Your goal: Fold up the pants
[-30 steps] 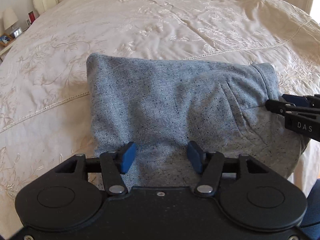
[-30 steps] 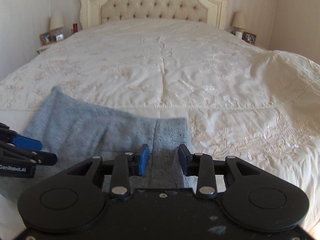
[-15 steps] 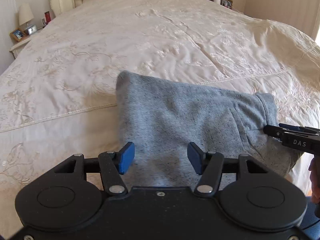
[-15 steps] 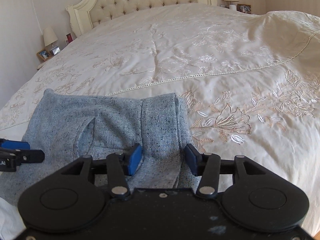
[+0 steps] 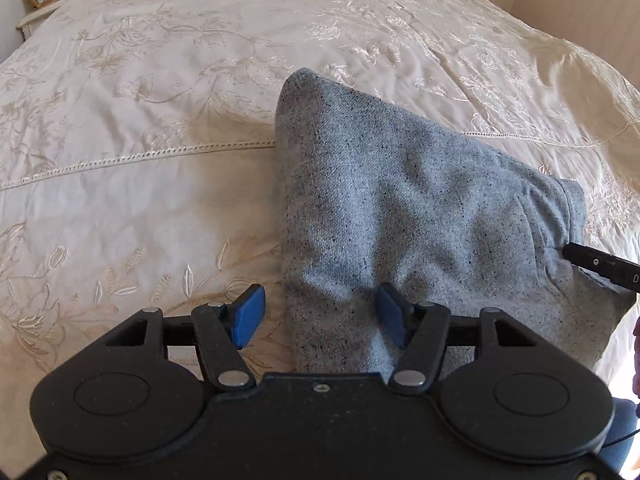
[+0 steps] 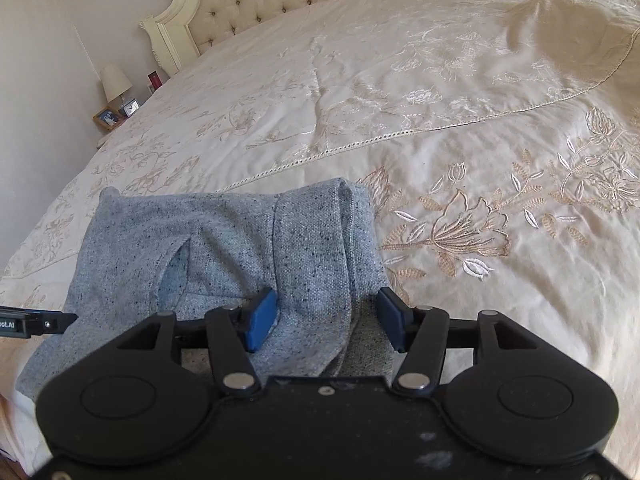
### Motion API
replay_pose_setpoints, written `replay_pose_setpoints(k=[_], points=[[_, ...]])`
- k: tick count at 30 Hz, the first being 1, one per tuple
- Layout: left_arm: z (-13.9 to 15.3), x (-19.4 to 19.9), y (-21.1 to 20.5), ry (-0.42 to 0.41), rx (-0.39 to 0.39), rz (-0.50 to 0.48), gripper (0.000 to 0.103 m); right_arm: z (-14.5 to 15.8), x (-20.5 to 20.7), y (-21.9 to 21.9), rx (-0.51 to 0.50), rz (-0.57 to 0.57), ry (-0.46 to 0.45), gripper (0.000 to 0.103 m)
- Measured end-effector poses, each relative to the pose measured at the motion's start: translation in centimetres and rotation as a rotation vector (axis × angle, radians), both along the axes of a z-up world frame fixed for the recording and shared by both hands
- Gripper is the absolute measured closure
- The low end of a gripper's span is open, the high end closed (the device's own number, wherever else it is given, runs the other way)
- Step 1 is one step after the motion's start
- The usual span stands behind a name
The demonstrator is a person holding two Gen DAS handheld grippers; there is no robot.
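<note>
Looking at it from the side of the bed, the whole thing comes down to where the folded bundle of speckled grey knit pants (image 5: 420,216) sits relative to the two sets of tongs. It's lying right in front of both of them, on the cream embroidered bedspread (image 5: 140,128), near the edge of the bed closest to the person. Its long axis runs across from one pair of tongs to the other, so each one has its own end of the bundle.

The left tongs (image 5: 322,316) are spread wide, blue pads well apart. The bundle's left edge runs up between them, so one pad is over bare bedspread and the other is over the grey fabric. Nothing is pinched as far as I can tell.

The right tongs (image 6: 326,318) are over the waistband end (image 6: 320,232), and they're opening up right now. A thick band of cloth sits between the pads; the left pad looks to be right against the cloth, the right pad clear of it. Reads to me as letting go, not grabbing.

Neither pair is really nearer, both are right on top of it. My guess is the right one matters more for whatever comes next, since the waistband end is the lumpier bit.

The pants themselves look already folded down to a short chunky rectangle, soft sweatpant-type material, with a pocket slit (image 6: 176,264) showing on top. The waistband side has a rolled layered edge, the far side is a smooth fold. Pretty tidy, maybe slightly skewed.
</note>
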State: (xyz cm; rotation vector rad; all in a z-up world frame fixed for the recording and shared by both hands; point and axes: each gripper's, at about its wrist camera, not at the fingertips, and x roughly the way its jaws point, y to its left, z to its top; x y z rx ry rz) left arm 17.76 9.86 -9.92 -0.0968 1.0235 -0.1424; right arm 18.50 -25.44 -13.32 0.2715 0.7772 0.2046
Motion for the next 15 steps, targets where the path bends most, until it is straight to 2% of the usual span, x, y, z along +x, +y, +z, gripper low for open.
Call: replay_pose_setpoints(k=[4,8,11,15], points=[[0.1,0.5,-0.5,-0.016,0.033,-0.042,0.038,0.1,0.5,-0.7,0.034,0.009,0.026,0.042],[-0.9,1.0,-0.2,-0.018,0.033,-0.042,0.025,0.8,0.5,-2.1,0.091,-0.050,0.054,0.042],[-1.7,1.7,0.2,-0.009,0.010,-0.033,0.016,0.1,1.1,-2.7,0.104,-0.012,0.071,0.041],[-1.9,2.4,1.2,0.013,-0.043,-0.054,0.011,-1.9,2.4,-5.0,0.268,0.001,0.125,0.041]])
